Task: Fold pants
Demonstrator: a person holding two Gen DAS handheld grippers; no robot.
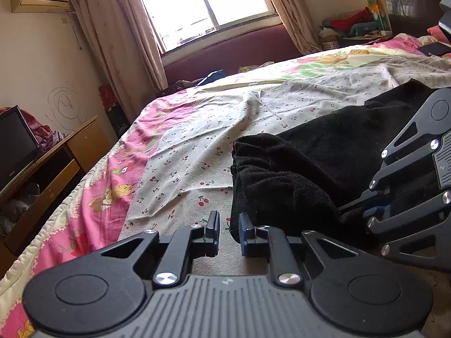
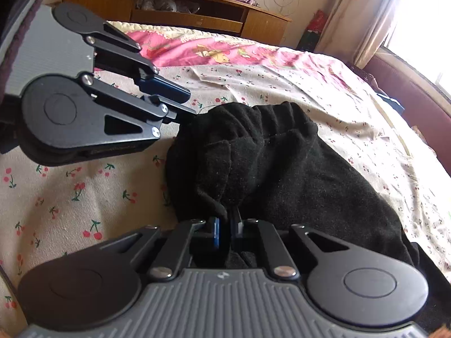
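Black pants (image 2: 282, 169) on cherry-print sheet (image 1: 197, 140), right fingers (image 2: 224, 229) clamping fabric, left fingers (image 1: 229, 229) slightly apart.

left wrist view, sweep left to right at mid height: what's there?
TV → wooden cabinet → pink cartoon quilt → cherry-print sheet → black pants → right tool, shut on the pants.

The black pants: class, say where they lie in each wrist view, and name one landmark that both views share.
Left wrist view: the black pants lie right of centre on the cherry-print sheet, beside the left tongs.
Right wrist view: the pants fill the centre, a fold pinched in the right tongs.
Shared landmark: the wooden TV cabinet by the scribbled wall.
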